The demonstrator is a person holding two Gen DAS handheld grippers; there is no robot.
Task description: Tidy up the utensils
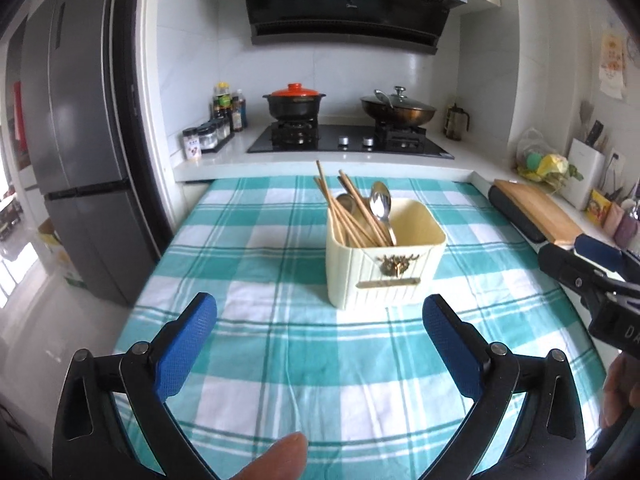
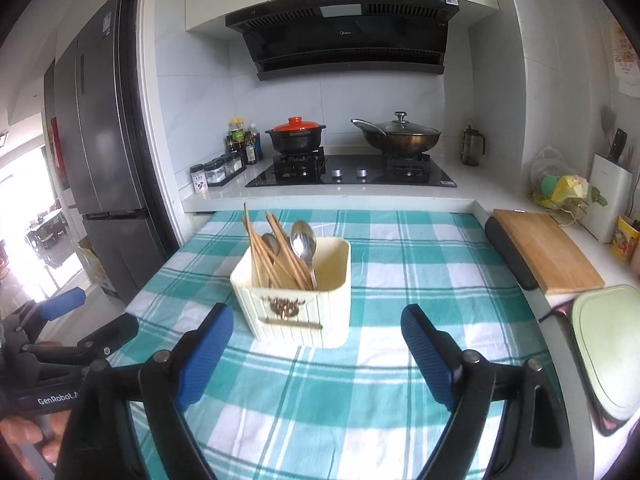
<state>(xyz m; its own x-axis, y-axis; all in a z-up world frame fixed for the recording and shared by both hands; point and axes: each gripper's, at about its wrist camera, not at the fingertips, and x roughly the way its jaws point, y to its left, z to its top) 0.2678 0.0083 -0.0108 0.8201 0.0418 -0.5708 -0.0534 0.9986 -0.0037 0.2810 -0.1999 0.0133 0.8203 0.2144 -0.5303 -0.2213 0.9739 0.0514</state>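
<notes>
1. Left gripper: jaws spread wide, nothing between the blue pads, hovering over the cloth on the near side of the holder.
2. Right gripper: likewise spread wide and empty, pads apart, low above the cloth just short of the holder.
3. Holder: cream, square, upright near mid-table, gold ornament on the near face.
4. Inside, leaning toward the left wall: chopsticks in a bundle, tips up and fanned; two spoons, bowls up, among them. Right half of the holder bare.
5. Beyond the table: stove with red-lidded pot and lidded wok; fridge at left; cutting board on the right counter.
</notes>
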